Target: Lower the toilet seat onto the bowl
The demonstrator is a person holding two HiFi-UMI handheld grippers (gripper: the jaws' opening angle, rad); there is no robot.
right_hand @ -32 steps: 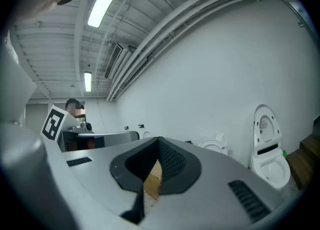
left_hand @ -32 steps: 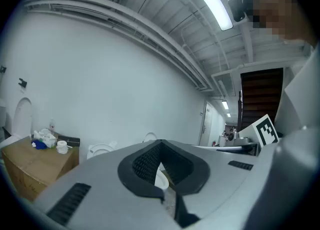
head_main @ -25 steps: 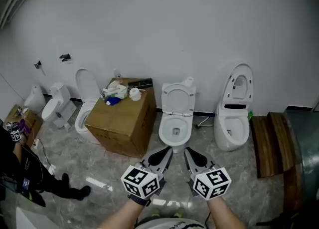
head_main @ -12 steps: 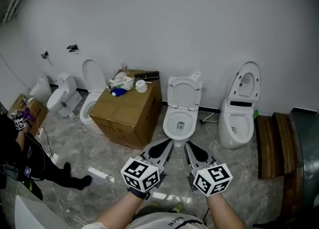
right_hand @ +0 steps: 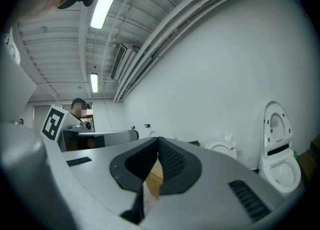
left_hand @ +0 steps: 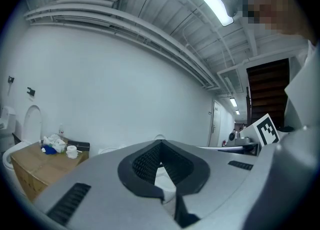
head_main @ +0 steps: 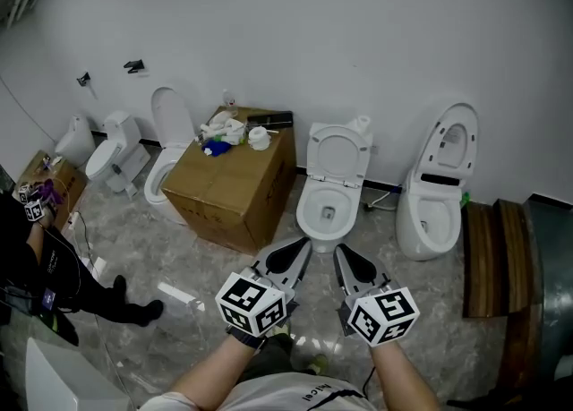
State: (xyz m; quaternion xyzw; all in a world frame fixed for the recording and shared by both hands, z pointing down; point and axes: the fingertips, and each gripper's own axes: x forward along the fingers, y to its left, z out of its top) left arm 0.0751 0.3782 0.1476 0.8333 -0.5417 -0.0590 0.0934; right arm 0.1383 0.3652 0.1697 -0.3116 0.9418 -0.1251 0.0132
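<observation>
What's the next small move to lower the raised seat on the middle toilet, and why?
Probably reach the right tool forward to the upright white toilet seat: it and the left tool are both shut and well short of the white bowl.

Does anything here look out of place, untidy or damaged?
Yes. A big cardboard box stands on the floor between the middle toilet and another toilet, with crumpled white packing and a paper roll heaped on top. The middle toilet's seat stands raised. Nothing looks spilled or broken.

Head view: high, steeply down on middle toilet [head_main: 331, 199]. Gripper views: low, level, toward wall [head_main: 358, 33]. All share cardboard box [head_main: 235, 194].
</observation>
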